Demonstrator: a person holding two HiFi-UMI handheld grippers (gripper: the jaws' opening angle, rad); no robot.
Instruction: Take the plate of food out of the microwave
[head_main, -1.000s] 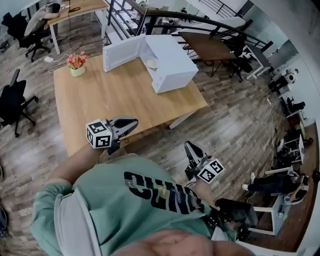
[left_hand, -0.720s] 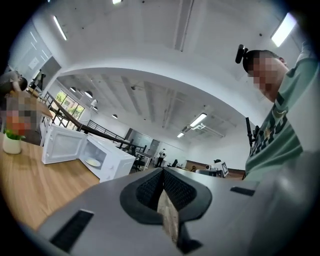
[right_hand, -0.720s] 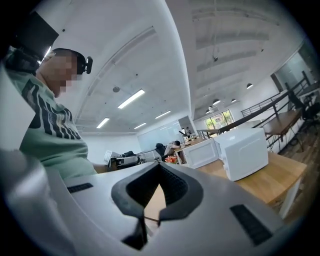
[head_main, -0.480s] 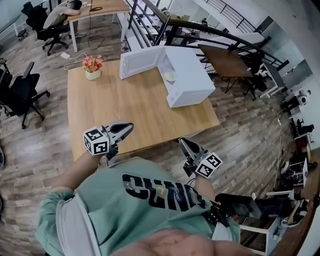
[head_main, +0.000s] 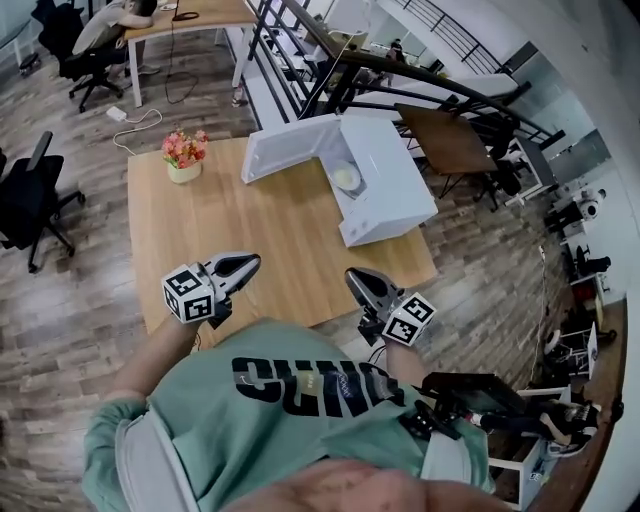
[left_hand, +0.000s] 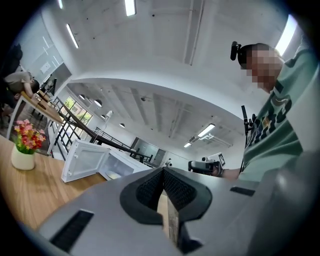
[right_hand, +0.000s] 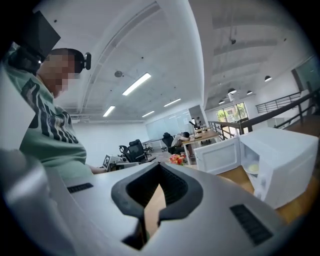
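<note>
- I see a light wooden table (head_main: 250, 235) standing on a wood-plank floor (head_main: 60, 290).
- A white microwave (head_main: 390, 190) sits on the table's far right part, along the right edge. Its cavity faces in over the tabletop.
- The microwave's door (head_main: 285, 148) hangs wide open, running along the table's far edge.
- A small pale flower pot (head_main: 183, 170) with pink and red blooms stands near the far left corner, well apart from the microwave.

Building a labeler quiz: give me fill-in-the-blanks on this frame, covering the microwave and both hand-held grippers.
The microwave has its door standing ___.
The plate of food sits ___ the microwave.
The left hand-held gripper and the right hand-held gripper both have their jaws ___ on nothing.
Missing words: open; inside; shut.
</note>
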